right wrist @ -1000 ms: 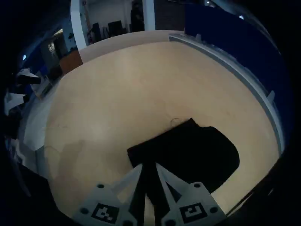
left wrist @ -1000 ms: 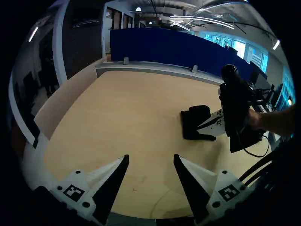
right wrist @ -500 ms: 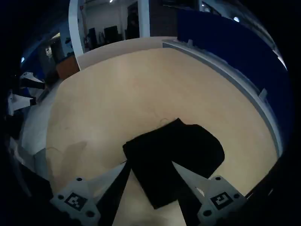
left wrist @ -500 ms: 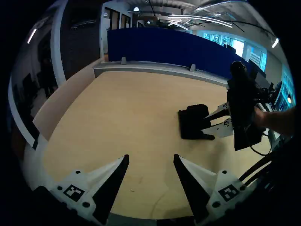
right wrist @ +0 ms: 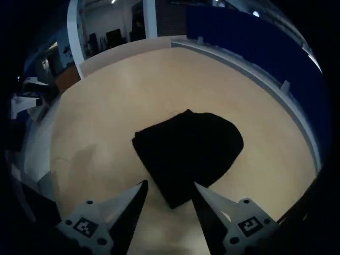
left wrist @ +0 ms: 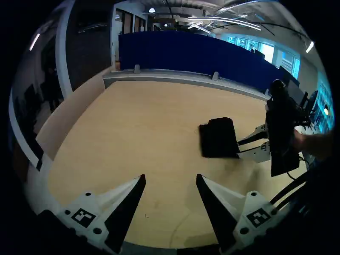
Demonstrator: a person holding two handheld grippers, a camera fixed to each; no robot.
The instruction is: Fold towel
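Note:
A folded black towel lies flat on the light wooden table. In the right gripper view my right gripper stands open just short of the towel's near edge, touching nothing. From the left gripper view that same right gripper is at the right, held by a hand, fingers pointing at the towel. My left gripper is open over bare table, well left of the towel. Farther off at the left edge of the right gripper view the left gripper appears as white fingers.
A blue partition wall and a grey ledge run along the table's far edge. The table has a rounded edge. Office desks and screens stand beyond the right side.
My right gripper opened, let go of the towel and drew back from it. The towel now lies flat. The left gripper barely moved.

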